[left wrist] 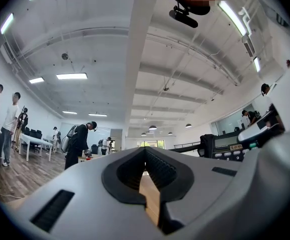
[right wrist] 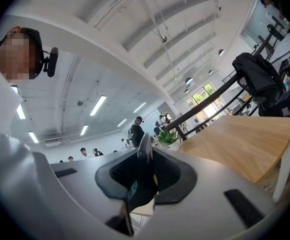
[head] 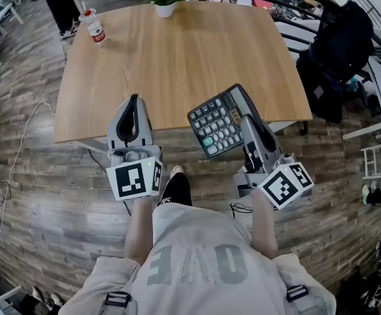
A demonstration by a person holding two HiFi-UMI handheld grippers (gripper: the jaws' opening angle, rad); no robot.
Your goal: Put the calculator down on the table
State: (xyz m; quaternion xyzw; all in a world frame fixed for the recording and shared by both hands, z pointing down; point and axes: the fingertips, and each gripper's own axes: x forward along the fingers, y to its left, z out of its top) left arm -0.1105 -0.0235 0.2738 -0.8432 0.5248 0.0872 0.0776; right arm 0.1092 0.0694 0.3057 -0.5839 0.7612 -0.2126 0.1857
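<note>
Right claw (head: 248, 120) clamped on 1 edge of the calculator (head: 218, 122), held tilted above the near edge of the worktop (head: 177, 51). Left claw (head: 134, 102) closed and empty. Risk: released here, the partly overhanging calculator could tip to the floor.

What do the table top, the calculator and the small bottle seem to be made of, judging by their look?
Table top: light wood or wood-look laminate with a matte finish; straight grain lines run along it.
Calculator: probably hard plastic, with a dark grey case and pale keys that have a slight sheen.
Bottle: likely clear plastic with a red label, but it is too small to be sure.
</note>
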